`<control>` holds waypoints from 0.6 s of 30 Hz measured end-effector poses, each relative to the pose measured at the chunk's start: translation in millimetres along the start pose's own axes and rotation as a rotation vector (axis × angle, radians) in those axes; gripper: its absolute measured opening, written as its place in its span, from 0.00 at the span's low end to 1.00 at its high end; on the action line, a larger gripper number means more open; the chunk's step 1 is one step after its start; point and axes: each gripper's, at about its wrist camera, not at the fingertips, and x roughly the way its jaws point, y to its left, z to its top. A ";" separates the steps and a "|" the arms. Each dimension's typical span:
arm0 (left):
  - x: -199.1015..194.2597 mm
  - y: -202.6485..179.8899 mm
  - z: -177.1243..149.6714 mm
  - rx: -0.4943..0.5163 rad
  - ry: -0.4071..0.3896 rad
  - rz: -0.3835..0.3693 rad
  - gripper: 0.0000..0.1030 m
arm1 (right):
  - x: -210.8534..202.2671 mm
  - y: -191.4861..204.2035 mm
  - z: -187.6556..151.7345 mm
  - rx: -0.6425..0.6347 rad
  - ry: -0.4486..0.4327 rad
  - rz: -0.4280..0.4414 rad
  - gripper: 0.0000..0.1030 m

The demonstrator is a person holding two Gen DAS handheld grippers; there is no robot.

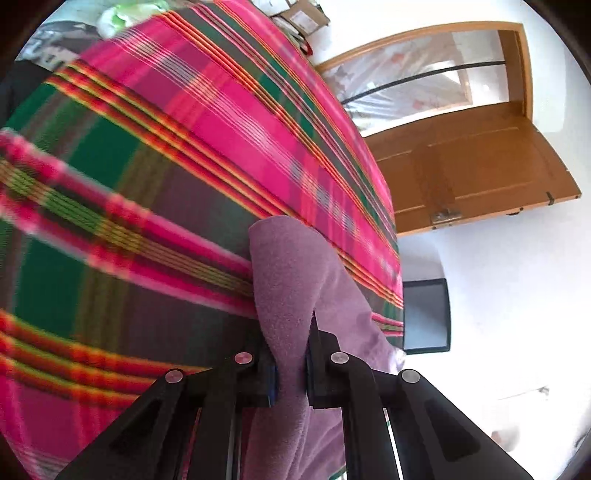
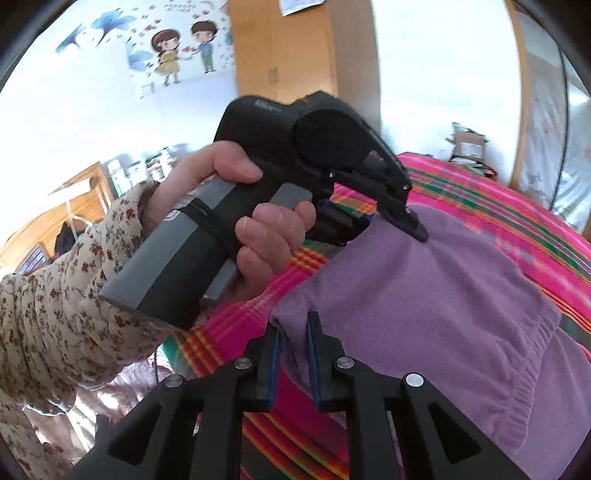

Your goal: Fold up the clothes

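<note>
A purple fleece garment [image 2: 424, 295] lies on a bed under a pink, green and orange striped blanket [image 2: 498, 206]. A hand [image 2: 266, 236] in a floral sleeve holds my left gripper [image 2: 384, 232] at the garment's far edge. In the left wrist view the left gripper [image 1: 290, 343] is shut on a raised fold of the garment [image 1: 288, 277], above the blanket [image 1: 147, 166]. The right gripper [image 2: 293, 332] is shut on the garment's near corner, with purple cloth pinched between its blue-padded fingers. A ribbed hem runs along the garment's right side.
A wooden door [image 1: 480, 166] stands open beyond the bed's right edge, with a black-framed panel [image 1: 424, 314] on the white floor below. Cardboard boxes [image 1: 303, 18] sit at the bed's far end. A wooden wardrobe [image 2: 295, 48] and a wall decal [image 2: 181, 51] are behind.
</note>
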 end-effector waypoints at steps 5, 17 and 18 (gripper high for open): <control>-25.8 17.3 0.5 -0.008 -0.033 0.033 0.11 | 11.1 11.3 4.7 -0.025 0.010 0.040 0.13; -38.1 40.7 -5.4 -0.062 -0.049 0.093 0.12 | 36.4 5.5 10.4 -0.005 0.060 0.146 0.15; -38.4 40.6 -6.0 -0.059 -0.049 0.100 0.12 | 32.1 10.6 4.7 0.008 0.071 0.155 0.15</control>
